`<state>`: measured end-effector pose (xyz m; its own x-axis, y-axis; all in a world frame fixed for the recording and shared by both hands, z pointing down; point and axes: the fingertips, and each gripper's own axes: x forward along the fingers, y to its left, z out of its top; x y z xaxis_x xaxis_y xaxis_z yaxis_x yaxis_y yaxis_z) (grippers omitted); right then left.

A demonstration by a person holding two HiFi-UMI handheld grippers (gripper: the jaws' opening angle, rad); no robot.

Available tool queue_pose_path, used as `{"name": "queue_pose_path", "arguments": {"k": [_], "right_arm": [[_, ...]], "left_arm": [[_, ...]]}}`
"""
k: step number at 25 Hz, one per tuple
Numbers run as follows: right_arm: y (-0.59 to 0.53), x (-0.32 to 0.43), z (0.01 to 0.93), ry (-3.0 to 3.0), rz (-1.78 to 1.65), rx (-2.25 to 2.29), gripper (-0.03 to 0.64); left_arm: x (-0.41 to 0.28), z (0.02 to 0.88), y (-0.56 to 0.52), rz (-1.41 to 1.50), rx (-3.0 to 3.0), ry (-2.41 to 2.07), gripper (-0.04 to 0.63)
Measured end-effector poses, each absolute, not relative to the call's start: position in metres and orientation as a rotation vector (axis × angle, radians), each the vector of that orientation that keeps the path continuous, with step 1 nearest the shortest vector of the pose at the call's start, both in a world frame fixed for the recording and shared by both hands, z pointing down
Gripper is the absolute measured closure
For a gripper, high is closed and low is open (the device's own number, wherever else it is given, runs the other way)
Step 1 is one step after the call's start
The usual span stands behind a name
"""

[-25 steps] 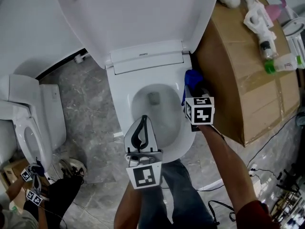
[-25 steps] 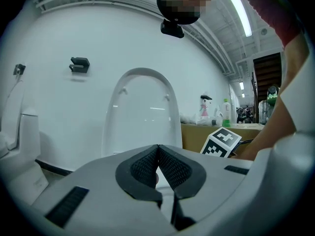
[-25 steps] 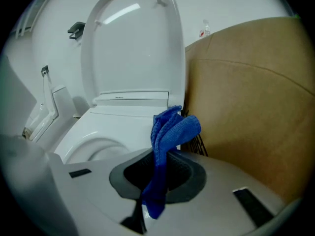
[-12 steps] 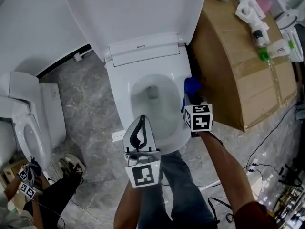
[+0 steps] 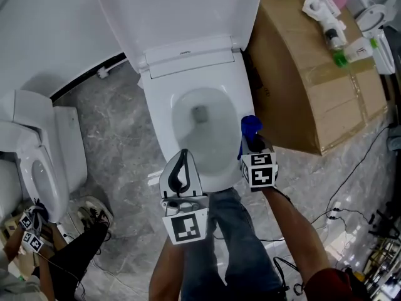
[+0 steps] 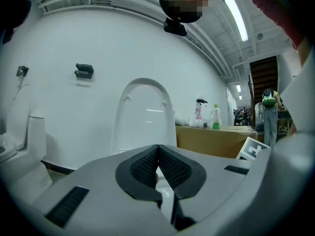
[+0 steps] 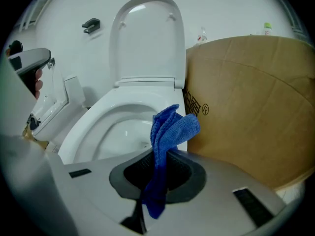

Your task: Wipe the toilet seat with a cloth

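The white toilet stands with its lid raised, and its seat rings the bowl. My right gripper hovers over the seat's right front rim, shut on a blue cloth that bunches up beyond the jaws. In the right gripper view the cloth pokes out of the right gripper beside the seat. My left gripper is at the seat's front edge, shut and holding nothing. In the left gripper view the left gripper has its pads pressed together, and the lid rises behind.
A large cardboard box stands tight against the toilet's right side, with bottles on top. A second toilet is at the left. Another person with grippers is at the lower left. Cables lie on the marble floor.
My right gripper has slid the cloth along the right rim towards the seat's front. The head view has shifted, so the toilet sits higher in frame. The left gripper stays shut at the front.
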<state>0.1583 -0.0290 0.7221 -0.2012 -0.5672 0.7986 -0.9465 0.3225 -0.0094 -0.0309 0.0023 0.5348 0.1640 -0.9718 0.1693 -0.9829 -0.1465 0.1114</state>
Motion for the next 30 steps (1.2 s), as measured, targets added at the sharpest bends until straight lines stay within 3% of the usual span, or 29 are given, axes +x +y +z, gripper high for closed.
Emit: {"name": "queue_pose_path", "arguments": {"k": [30], "right_arm": [[0.111,0.105,0.723,-1.855,0.845,1.270,0.560]], "left_arm": [[-0.082,0.534,0.067,0.055,2.159,-1.985,0.580]]}}
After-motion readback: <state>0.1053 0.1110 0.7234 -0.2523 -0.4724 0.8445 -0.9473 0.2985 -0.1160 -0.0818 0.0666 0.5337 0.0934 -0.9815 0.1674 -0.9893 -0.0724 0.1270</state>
